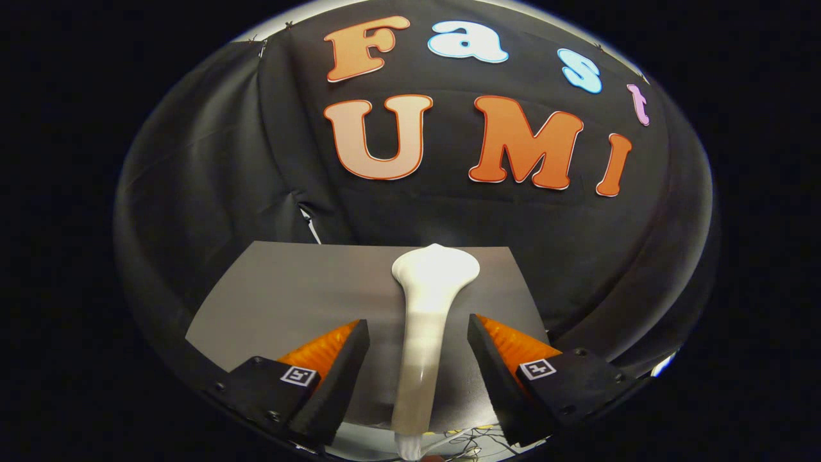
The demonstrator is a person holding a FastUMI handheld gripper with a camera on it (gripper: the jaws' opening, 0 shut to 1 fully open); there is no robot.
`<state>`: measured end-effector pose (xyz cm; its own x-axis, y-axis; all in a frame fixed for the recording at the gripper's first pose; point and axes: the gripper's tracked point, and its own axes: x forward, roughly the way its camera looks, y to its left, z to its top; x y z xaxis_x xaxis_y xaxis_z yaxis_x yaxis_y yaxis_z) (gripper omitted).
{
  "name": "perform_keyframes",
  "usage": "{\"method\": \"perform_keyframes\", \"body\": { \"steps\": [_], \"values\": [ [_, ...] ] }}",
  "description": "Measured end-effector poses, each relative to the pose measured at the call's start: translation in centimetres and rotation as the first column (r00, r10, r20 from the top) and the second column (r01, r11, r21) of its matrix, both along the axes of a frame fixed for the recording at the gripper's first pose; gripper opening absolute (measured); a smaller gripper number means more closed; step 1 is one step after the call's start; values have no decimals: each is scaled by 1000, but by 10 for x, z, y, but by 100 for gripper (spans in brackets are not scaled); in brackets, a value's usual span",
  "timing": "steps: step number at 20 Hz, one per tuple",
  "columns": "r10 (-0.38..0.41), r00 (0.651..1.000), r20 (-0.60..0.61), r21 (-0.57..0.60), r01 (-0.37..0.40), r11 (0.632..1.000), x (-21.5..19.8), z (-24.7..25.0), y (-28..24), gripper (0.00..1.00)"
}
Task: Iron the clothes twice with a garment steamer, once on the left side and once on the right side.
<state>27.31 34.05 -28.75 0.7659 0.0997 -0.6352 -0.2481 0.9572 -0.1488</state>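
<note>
A white garment steamer (428, 301) lies lengthwise on a grey board (288, 289). Its wide head points away from me and its slim handle runs back between my fingers. My gripper (418, 321) is open and straddles the handle. The left finger pad (346, 366) and the right finger pad (490, 366) each stand a clear gap off the handle and neither touches it. No clothing can be made out on the board.
The black cloth wall rises right behind the board's far edge. Under the board's near edge, between the finger bases, a pale patch with thin dark lines and small yellow marks (465, 439) shows; I cannot tell what it is.
</note>
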Motion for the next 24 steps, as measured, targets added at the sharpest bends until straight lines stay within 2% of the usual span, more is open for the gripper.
{"method": "perform_keyframes", "body": {
  "steps": [11, 16, 20, 24],
  "values": [
    [-33, 996, -82, -17, 32, 999, 22, -45, -4, 98],
    [-71, 989, -130, -39, 66, 997, 26, -63, -12, 87],
    [-66, 988, -137, -38, 61, 997, 26, -63, -6, 77],
    [-94, 986, -134, -28, 91, 995, 29, -64, -9, 58]
  ]
}}
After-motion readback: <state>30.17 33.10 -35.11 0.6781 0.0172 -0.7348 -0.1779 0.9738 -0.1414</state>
